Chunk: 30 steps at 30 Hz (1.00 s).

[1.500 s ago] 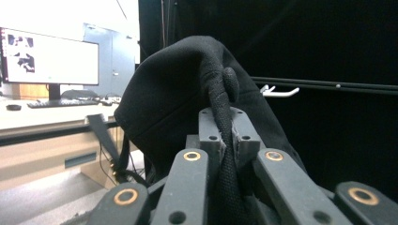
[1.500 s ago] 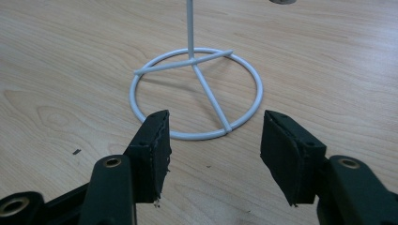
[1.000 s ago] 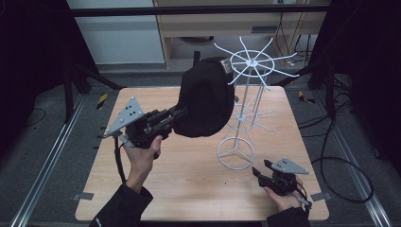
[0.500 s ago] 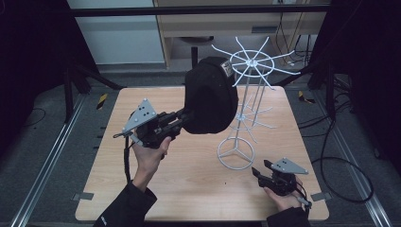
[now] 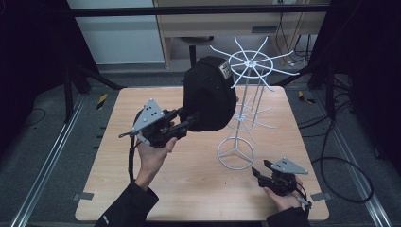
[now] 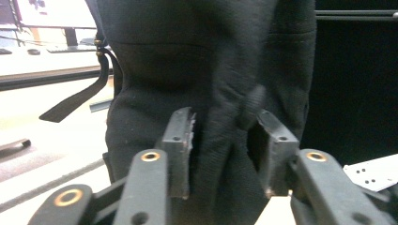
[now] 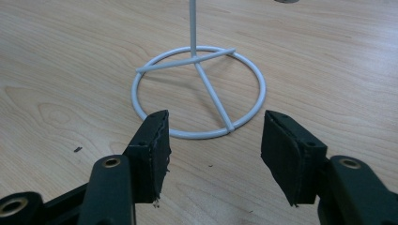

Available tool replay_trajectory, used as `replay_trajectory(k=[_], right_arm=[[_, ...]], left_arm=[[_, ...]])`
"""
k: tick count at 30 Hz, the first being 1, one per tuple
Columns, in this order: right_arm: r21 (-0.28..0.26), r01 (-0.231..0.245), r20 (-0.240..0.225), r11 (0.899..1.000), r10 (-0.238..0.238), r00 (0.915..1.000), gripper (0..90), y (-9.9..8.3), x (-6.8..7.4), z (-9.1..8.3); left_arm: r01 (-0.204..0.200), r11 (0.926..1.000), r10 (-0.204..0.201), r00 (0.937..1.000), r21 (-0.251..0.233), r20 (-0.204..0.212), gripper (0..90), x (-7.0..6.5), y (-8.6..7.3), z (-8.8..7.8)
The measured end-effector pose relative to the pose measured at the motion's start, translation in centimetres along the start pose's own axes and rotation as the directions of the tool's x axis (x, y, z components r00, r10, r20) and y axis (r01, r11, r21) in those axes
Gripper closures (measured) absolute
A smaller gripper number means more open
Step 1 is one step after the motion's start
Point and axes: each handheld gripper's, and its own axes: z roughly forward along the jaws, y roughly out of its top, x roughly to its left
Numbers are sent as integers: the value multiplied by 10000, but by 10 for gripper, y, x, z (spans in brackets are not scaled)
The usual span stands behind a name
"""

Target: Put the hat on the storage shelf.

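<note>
Spreading beneath both claws, the table (image 5: pixel 142 198) carried a white wire rack (image 5: pixel 246 94). On its upper arms, just ahead of the left claw (image 5: pixel 193 119), hung a black cap (image 5: pixel 210 94). That claw's jaws had just been opening: a fold of cap lay between the parted pads (image 6: pixel 180 140), no longer squeezed. The right claw (image 5: pixel 259 173) rested low, half open and empty, facing the rack's ring base (image 7: pixel 197 93).
</note>
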Motion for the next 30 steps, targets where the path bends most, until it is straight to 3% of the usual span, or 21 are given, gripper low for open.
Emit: replay_trajectory(k=[4,10,16,22,26,30], right_arm=[[-8,4,7,10000,-4,10000,423,0,0,0],[-41,-16,41,10000,16,10000,415,0,0,0],[-63,-79,74,9999,80,9999,396,0,-1,0],[-120,-189,138,9997,190,9997,362,-1,-1,0],[-193,-168,240,9997,172,9996,338,-1,-2,0],[-256,-231,331,9994,240,9992,310,-1,-3,-1]], left_arm=[[-387,9992,389,9990,59,-209,515,-2,2,-10],[-592,9981,601,9965,177,-576,446,-1,2,-31],[-22,9994,52,9965,348,-837,397,9,-8,-55],[417,9954,-288,9889,864,-1459,364,23,-36,-81],[908,9890,-672,9790,1165,-1925,341,35,-61,-97],[1422,9783,-1022,9640,1509,-2455,321,47,-87,-108]])
